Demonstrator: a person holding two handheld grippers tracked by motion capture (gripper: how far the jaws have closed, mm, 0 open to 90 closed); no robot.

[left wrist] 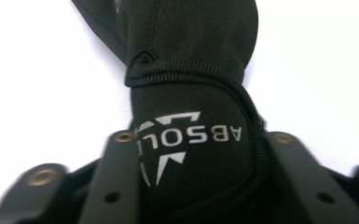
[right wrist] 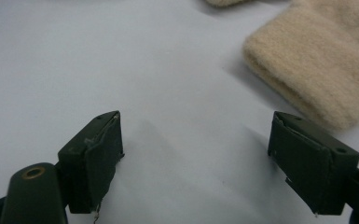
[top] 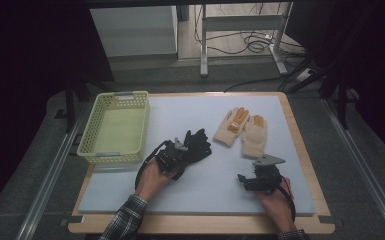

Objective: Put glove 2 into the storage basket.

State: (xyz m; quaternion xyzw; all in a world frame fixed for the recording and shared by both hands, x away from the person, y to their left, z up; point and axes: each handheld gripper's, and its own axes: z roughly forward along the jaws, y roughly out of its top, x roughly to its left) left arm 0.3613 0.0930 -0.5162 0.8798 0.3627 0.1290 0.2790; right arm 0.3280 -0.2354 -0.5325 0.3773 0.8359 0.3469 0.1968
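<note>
Left tool point(top: 182, 149): clamped tight on the black glove's point(left wrist: 191, 93) cuff.
Right tool point(right wrist: 196, 154): jaws wide apart, nothing between them; beige glove point(right wrist: 317, 70) at 1 o'clock.

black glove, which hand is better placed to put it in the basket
Left. The left hand-held gripper is shut on the black glove at its cuff and sits right beside the yellow basket. The right hand-held gripper is open over bare mat, nearer the beige gloves.
</note>
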